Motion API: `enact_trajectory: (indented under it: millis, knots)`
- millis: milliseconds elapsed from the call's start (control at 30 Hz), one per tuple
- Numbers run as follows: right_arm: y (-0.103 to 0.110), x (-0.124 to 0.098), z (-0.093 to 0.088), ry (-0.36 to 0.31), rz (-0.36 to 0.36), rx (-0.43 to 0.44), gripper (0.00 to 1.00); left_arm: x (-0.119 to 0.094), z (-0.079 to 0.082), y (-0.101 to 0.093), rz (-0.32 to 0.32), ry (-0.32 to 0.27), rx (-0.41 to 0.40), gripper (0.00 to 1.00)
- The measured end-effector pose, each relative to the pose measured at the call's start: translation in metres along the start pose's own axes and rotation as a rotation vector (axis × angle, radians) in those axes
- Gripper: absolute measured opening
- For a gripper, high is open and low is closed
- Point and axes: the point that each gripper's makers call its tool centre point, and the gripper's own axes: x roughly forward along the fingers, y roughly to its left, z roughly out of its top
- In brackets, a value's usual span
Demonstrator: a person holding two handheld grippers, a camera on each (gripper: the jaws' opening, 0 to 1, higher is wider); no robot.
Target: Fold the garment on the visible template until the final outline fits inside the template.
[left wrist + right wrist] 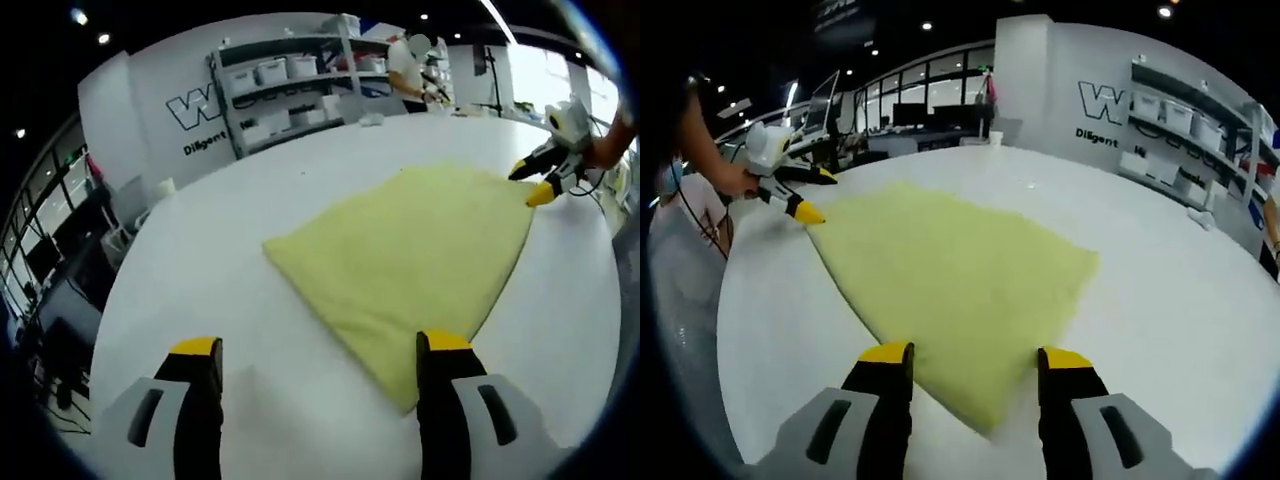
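Soft, light, floppy-looking pale yellow fleecy cloth garment (410, 255) flat on white round bench (200, 260); best pinched at corners; likely to sag. Left gripper (320, 360) and right gripper (975, 362) fingers apart, gripping nothing.

Your counter (230, 230): white, round-edged, bare surface all around. Yellow garment (410, 260) lies flat on it, folded to rough triangle, one corner pointing toward you. Small white object (1032, 184) sits on counter beyond garment, too small to identify.
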Motion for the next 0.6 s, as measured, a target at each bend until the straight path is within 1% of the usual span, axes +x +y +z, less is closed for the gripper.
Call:
enact_trajectory:
  millis: [67,133,233,367,433,500,533,567,600]
  knots:
    - [-0.002,-0.002,-0.003,0.01,-0.006,-0.003,0.49,-0.004,-0.003,0.003,0.014,0.007,-0.013,0.79]
    - [-0.002,-0.005,-0.004,0.018,-0.006,0.0,0.47,-0.007,-0.004,0.002,0.016,0.009,0.001,0.78]
    - [0.0,-0.008,-0.008,0.041,-0.005,-0.014,0.4,-0.009,-0.006,-0.003,0.009,0.014,0.034,0.76]
    - [0.002,-0.015,-0.005,0.051,-0.017,-0.039,0.32,-0.012,-0.006,-0.003,0.012,0.022,0.037,0.75]
    - [0.001,-0.018,0.002,0.035,-0.03,-0.069,0.3,-0.013,-0.003,-0.003,0.012,0.018,0.058,0.74]
    - [0.002,-0.019,0.007,0.024,-0.029,-0.086,0.29,-0.015,0.005,-0.007,0.0,0.001,0.086,0.71]
    - [0.003,-0.019,0.008,0.023,-0.02,-0.088,0.27,-0.016,0.007,-0.009,-0.01,-0.007,0.097,0.69]
    - [0.011,-0.018,0.008,0.024,0.019,-0.077,0.25,-0.016,0.011,-0.015,-0.03,-0.019,0.113,0.68]
    - [0.014,-0.018,0.006,0.037,0.032,-0.074,0.25,-0.016,0.013,-0.02,-0.051,-0.028,0.118,0.67]
